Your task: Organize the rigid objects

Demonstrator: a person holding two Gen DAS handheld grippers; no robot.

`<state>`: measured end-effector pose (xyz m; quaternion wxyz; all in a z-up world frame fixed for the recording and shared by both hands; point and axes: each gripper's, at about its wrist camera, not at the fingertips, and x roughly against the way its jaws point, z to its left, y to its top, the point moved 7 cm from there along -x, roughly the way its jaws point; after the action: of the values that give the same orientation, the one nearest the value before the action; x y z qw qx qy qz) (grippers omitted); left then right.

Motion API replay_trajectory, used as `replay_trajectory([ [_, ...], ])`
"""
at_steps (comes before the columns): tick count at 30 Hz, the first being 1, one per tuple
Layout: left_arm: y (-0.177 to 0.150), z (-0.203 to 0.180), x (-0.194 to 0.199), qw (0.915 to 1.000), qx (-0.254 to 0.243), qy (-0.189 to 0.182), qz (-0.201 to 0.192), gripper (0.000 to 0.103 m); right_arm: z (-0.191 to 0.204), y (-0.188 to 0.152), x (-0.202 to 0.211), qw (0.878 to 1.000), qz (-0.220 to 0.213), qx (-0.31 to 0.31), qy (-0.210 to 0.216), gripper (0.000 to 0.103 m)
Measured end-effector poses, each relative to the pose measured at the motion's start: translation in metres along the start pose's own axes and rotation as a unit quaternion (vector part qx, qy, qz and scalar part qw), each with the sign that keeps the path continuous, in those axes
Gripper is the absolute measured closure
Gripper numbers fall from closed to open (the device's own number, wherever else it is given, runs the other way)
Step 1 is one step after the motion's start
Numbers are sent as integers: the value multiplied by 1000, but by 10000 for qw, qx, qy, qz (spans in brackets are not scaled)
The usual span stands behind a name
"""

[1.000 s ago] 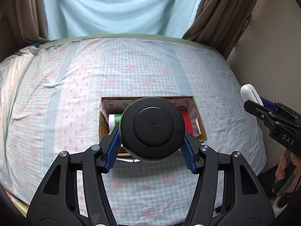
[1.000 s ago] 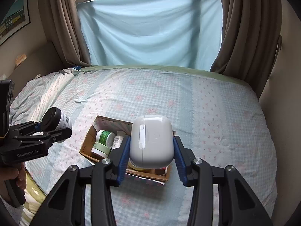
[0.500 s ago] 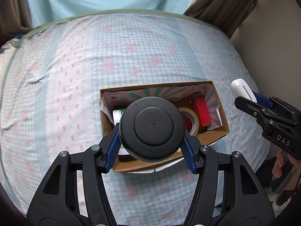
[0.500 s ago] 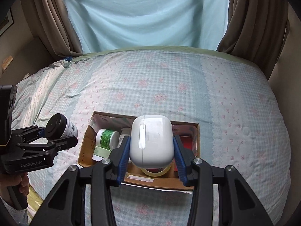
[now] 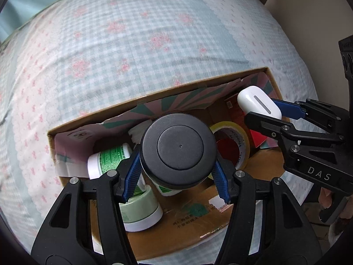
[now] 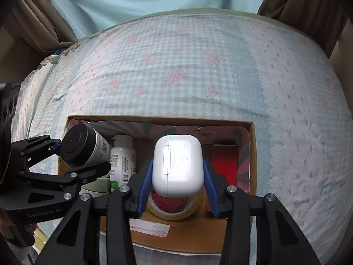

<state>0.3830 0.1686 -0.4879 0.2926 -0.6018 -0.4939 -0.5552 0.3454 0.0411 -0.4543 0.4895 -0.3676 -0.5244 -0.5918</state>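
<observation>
My left gripper (image 5: 176, 161) is shut on a jar with a black lid (image 5: 178, 152), held just above the left half of an open cardboard box (image 5: 154, 95). In the right wrist view the same jar (image 6: 81, 146) hangs over the box's left end, with the left gripper (image 6: 81, 154) around it. My right gripper (image 6: 177, 167) is shut on a white earbuds case (image 6: 177, 165) over the middle of the box (image 6: 158, 118). Seen from the left wrist, the case (image 5: 258, 106) and right gripper (image 5: 262, 110) hang over the box's right end.
The box lies on a bed with a checked, pink-flowered sheet (image 6: 198, 66). Inside are a yellow tape roll (image 5: 238, 137), a red carton (image 6: 225, 165), a white bottle (image 6: 122, 156) and a pale green jar (image 5: 139, 209). Curtains and a wall bound the bed.
Both grippers have come down toward the box and tilted more steeply, each still gripping its object. The box now looms much larger under them.
</observation>
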Motion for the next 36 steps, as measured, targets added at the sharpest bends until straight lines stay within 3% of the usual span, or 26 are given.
replay_trajectory([
  [6, -2, -10, -31, 9987, -325, 87, 379, 48, -8, -3, -37, 9980, 561, -229, 167, 62],
  [10, -2, -10, -33, 9985, -182, 91, 514, 45, -10, -3, -46, 9957, 738, -449, 347, 62],
  [11, -1, -9, -32, 9985, -186, 139, 497, 38, -11, -4, -47, 9950, 774, -519, 366, 62],
  [12, -1, -10, -28, 9986, -204, 177, 460, 11, -11, -4, -48, 9940, 820, -589, 418, 61],
  [13, 0, -10, -23, 9989, -216, 189, 384, 0, -12, -4, -48, 9928, 844, -666, 519, 59],
  [14, 1, -11, -17, 9993, -220, 124, 289, 0, -12, -5, -47, 9916, 871, -730, 612, 49],
  [15, -1, -11, -12, 9995, -199, 62, 243, 0, -11, -5, -45, 9909, 888, -752, 678, 27],
  [17, -5, -7, -6, 9996, -129, 124, 221, 0, -12, -5, -37, 9921, 761, -748, 654, 0],
  [26, -25, -1, 26, 9996, 193, 215, 43, 0, -16, -15, -6, 9937, 463, -838, 577, 0],
  [36, -51, -23, 100, 9974, 189, 402, -567, 0, -9, -25, 62, 9967, -78, -651, 477, 0],
])
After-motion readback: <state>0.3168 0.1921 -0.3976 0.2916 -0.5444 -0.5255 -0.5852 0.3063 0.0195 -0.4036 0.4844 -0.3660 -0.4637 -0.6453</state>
